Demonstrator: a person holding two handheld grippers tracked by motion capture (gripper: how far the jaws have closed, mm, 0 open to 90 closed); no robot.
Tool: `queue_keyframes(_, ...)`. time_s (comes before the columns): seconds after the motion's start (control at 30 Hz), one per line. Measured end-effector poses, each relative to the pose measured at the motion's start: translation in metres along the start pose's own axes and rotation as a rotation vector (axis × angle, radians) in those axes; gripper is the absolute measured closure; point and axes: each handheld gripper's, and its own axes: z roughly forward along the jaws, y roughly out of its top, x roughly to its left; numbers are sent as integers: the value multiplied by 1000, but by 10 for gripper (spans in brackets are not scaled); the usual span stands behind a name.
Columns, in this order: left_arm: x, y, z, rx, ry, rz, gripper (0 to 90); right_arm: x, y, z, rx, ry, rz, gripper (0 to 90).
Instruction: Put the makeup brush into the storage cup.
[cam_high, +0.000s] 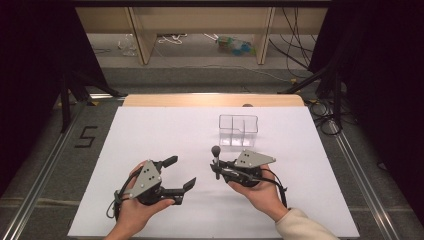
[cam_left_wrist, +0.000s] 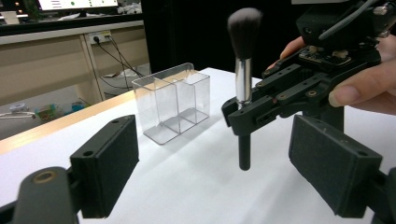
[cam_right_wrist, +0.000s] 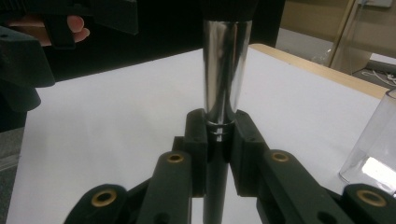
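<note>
My right gripper (cam_high: 218, 169) is clamped on a makeup brush (cam_high: 216, 156), its matte black jaws pinching the stem where the polished chrome ferrule (cam_right_wrist: 223, 70) meets the slim black handle (cam_right_wrist: 215, 186). The brush stands upright above the smooth white table cover (cam_high: 165, 130), soft dark round bristle head (cam_left_wrist: 243, 29) on top, handle end hanging free. My left gripper (cam_high: 182, 175) sits at about nine o'clock from the brush, well apart, jaws spread wide with nothing between their flat, finely textured black pads (cam_left_wrist: 108, 164). The clear, hard-edged acrylic organiser (cam_high: 238, 131), split into compartments, stands near the brush at about one o'clock. A black "5" (cam_high: 86, 136) is marked on the grey floor beyond the table's left edge.
</note>
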Motion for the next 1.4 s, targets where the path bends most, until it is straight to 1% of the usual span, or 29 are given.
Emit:
queue_keyframes(0.03, 2, 0, -1, -3, -16, 14, 160, 0, 0, 0, -6, 10, 9, 795)
queue_keyframes(0.07, 4, -1, -2, -6, -18, 29, 160, 0, 0, 0, -5, 11, 9, 795)
queue_keyframes(0.13, 6, -2, -5, -11, -6, 25, 159, -1, 1, -2, 5, 0, 4, 795)
queue_keyframes(0.17, 7, -2, -6, -11, -12, 32, 159, -2, 1, -2, 2, -2, 4, 795)
queue_keyframes(0.23, 8, -3, -9, -15, -7, 24, 158, -2, 1, -1, -7, 5, 8, 795)
queue_keyframes(0.3, 8, -4, -13, -17, 2, 13, 158, -2, 1, -2, -6, -6, 6, 795)
queue_keyframes(0.33, -4, -7, -13, -37, 15, -176, 158, -1, 2, -3, -2, -5, 3, 795)
queue_keyframes(0.37, -3, -8, -16, -33, 14, -163, 158, -1, 2, -3, -2, -5, 3, 795)
queue_keyframes(0.4, -3, -9, -17, -34, 21, -182, 158, -1, 2, -2, -6, -6, 6, 795)
queue_keyframes(0.47, 0, -11, -20, -37, 25, -186, 158, -2, 2, -2, -7, -5, 8, 795)
queue_keyframes(0.57, 2, -14, -25, -33, 34, -185, 158, -3, 3, -4, -5, -5, 5, 795)
queue_keyframes(0.6, 3, -15, -25, -38, 33, -176, 159, -3, 3, -4, -12, -2, 8, 795)
queue_keyframes(0.67, 3, -17, -30, -31, 39, -180, 159, -5, 4, -5, -19, -18, -8, 795)
queue_keyframes(0.73, 3, -18, -31, -29, 43, -181, 159, -6, 4, -5, -18, -18, -10, 795)
queue_keyframes(0.77, 4, -18, -32, -29, 43, -173, 159, -6, 4, -5, -27, -15, -5, 795)
queue_keyframes(0.8, 4, -19, -34, -31, 46, -188, 159, -6, 4, -5, -21, -18, -6, 795)
queue_keyframes(0.83, 6, -20, -34, -37, 40, -170, 159, -5, 4, -5, -14, -7, 13, 795)
queue_keyframes(0.87, 6, -21, -36, -30, 49, -182, 159, -5, 4, -6, -14, -9, 14, 795)
queue_keyframes(0.9, 7, -21, -38, -30, 49, -173, 159, -5, 4, -6, -14, -13, 12, 795)
queue_keyframes(0.93, 7, -22, -39, -33, 51, -184, 158, -6, 5, -7, -14, -19, 11, 795)
queue_keyframes(0.97, 8, -23, -39, -40, 48, -172, 158, -6, 5, -7, -14, -19, 11, 795)
queue_keyframes(1.0, 7, -24, -41, -31, 55, -183, 158, -7, 5, -7, -23, -24, 13, 795)
queue_keyframes(1.03, 7, -24, -41, -31, 55, -183, 158, -7, 5, -7, -23, -24, 13, 795)
queue_keyframes(1.07, 8, -25, -43, -32, 54, -170, 158, -9, 5, -7, -31, -31, 0, 795)
queue_keyframes(1.1, 8, -25, -43, -32, 54, -170, 158, -9, 5, -7, -31, -31, 0, 795)
queue_keyframes(1.13, 8, -26, -44, -33, 58, -174, 158, -9, 5, -8, -25, -26, 19, 795)
queue_keyframes(1.23, 9, -27, -45, -36, 56, -175, 158, -10, 6, -9, -26, -30, 19, 795)
queue_keyframes(1.27, 8, -28, -45, -40, 56, -186, 158, -10, 6, -10, -27, -32, 18, 795)
queue_keyframes(1.4, 8, -28, -46, -35, 60, -181, 158, -10, 6, -9, -26, -31, 17, 795)
